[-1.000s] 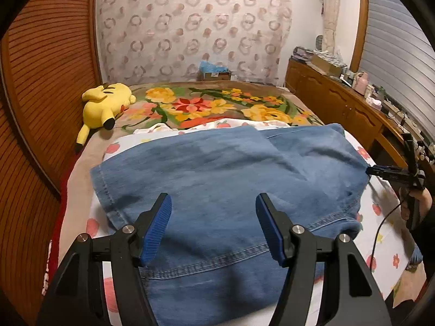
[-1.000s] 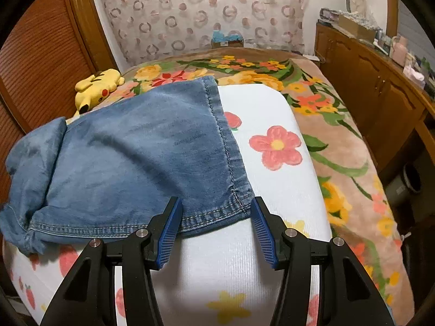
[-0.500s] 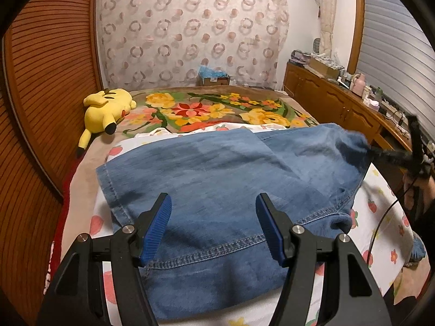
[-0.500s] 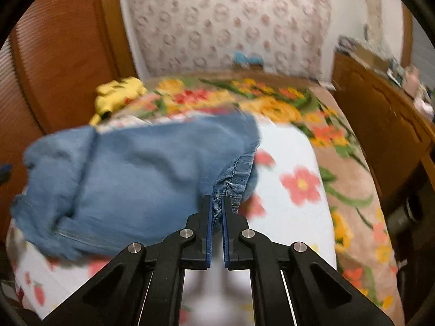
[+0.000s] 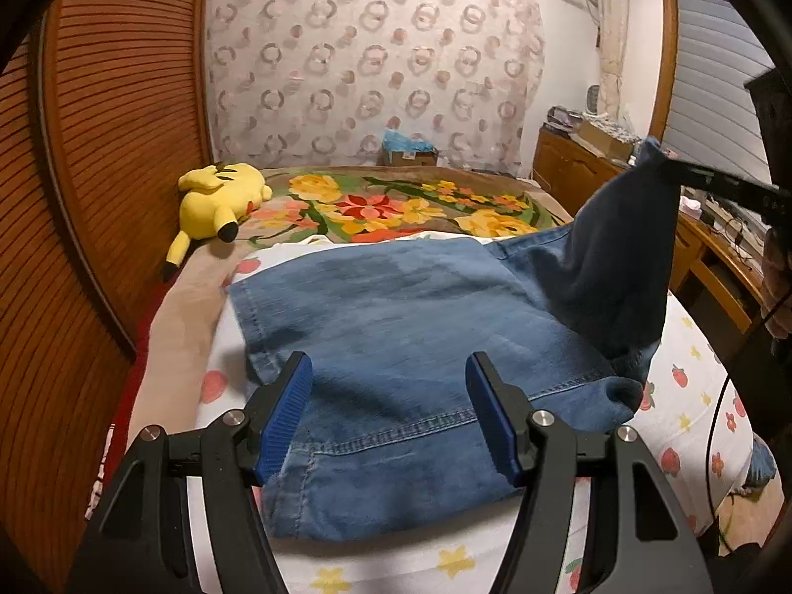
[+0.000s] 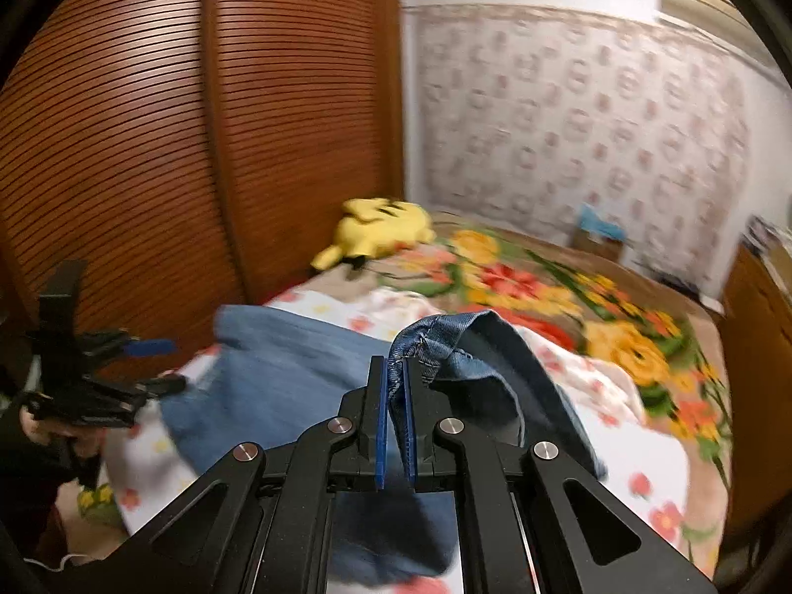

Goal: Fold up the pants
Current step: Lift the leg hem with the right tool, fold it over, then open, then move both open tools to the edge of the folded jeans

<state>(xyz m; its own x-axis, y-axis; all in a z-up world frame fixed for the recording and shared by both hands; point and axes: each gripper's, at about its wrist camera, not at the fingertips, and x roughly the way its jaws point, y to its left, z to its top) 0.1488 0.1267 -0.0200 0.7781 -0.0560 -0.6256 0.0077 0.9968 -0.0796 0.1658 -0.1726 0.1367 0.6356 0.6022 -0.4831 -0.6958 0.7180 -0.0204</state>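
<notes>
Blue denim pants [image 5: 406, 326] lie folded on the white flowered sheet of the bed. My left gripper [image 5: 388, 411] is open just above their near waistband end, holding nothing. My right gripper [image 6: 394, 386] is shut on the hem of the pants [image 6: 425, 341] and holds that end lifted off the bed. In the left wrist view the lifted hem [image 5: 628, 227] rises at the right, pinched by the right gripper [image 5: 666, 164]. The left gripper [image 6: 143, 364] shows at the left of the right wrist view.
A yellow plush toy [image 5: 218, 203] lies at the far left of the bed on a flowered blanket [image 5: 396, 203]. A slatted wooden wall [image 5: 99, 148] runs along the left side. A wooden dresser [image 5: 584, 168] with clutter stands at the right. A small box [image 5: 408, 151] stands by the curtain.
My right gripper closed on the pants hem and lifted it up, swinging leftward over the pants. My left gripper stayed open and drew back slightly.
</notes>
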